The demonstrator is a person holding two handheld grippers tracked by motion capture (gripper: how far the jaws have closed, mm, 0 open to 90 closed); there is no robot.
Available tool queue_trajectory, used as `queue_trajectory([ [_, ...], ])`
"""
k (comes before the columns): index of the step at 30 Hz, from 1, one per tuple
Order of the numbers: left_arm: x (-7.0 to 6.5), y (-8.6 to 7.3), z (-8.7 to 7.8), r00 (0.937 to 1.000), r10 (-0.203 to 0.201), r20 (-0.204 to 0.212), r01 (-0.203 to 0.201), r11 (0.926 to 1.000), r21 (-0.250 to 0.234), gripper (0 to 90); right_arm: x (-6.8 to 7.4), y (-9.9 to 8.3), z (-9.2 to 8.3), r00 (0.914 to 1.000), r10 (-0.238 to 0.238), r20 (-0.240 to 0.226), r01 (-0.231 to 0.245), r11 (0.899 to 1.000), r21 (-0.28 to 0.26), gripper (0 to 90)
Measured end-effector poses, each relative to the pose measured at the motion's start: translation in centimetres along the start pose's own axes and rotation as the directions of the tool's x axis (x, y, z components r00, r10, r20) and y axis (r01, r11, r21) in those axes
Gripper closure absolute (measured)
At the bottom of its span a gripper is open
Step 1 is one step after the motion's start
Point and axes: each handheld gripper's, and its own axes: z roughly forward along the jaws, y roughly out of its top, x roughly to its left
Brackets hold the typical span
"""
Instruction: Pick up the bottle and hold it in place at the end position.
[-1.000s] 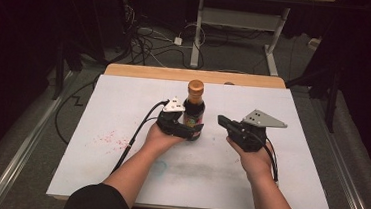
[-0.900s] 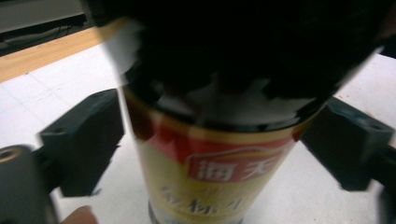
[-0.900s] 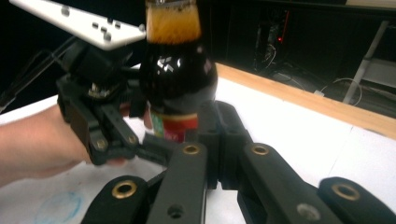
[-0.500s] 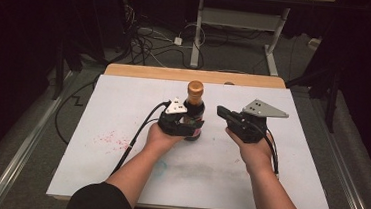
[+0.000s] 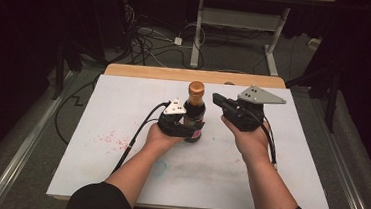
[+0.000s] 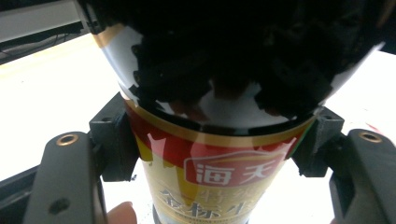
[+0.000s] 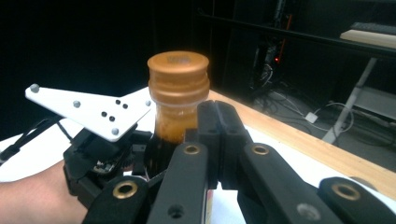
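The left gripper point(image 5: 185, 129) has just clamped its jaws on the body of the bottle point(image 5: 193, 116); a second ago they stood wide beside it. In the left gripper view the black pads point(image 6: 116, 140) press the red-and-gold label from both sides. The bottle stands upright on the white mat point(image 5: 119, 159), mid-table, its gold cap point(image 7: 178, 77) on. The right gripper point(image 5: 218, 99), jaws shut on nothing, has risen and neared, and hangs just right of the neck, level with the cap. With the bottle steadied, the cap looks the likely next target.
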Motion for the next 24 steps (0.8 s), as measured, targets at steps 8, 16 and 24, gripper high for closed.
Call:
queue_trajectory([
  [8, -0.3, -0.4, -0.1, 0.9991, -0.007, -0.041, 0.006, 0.9998, -0.021, 25.1, 0.1, 0.8, 0.5, 0.9992, -0.035, -0.022, 0.035, 0.999, 0.024, 90.0],
  [16, -0.1, -0.8, 0.0, 0.9988, 0.005, -0.048, -0.005, 1.0, -0.005, 27.9, -0.2, 0.9, 0.9, 0.9987, -0.027, -0.042, 0.029, 0.999, 0.043, 90.0],
  [24, 0.4, -0.7, -0.2, 0.9999, 0.007, 0.009, -0.007, 0.9999, 0.008, 28.6, -0.1, 1.1, 1.1, 0.9981, -0.024, -0.057, 0.027, 0.999, 0.04, 90.0],
])
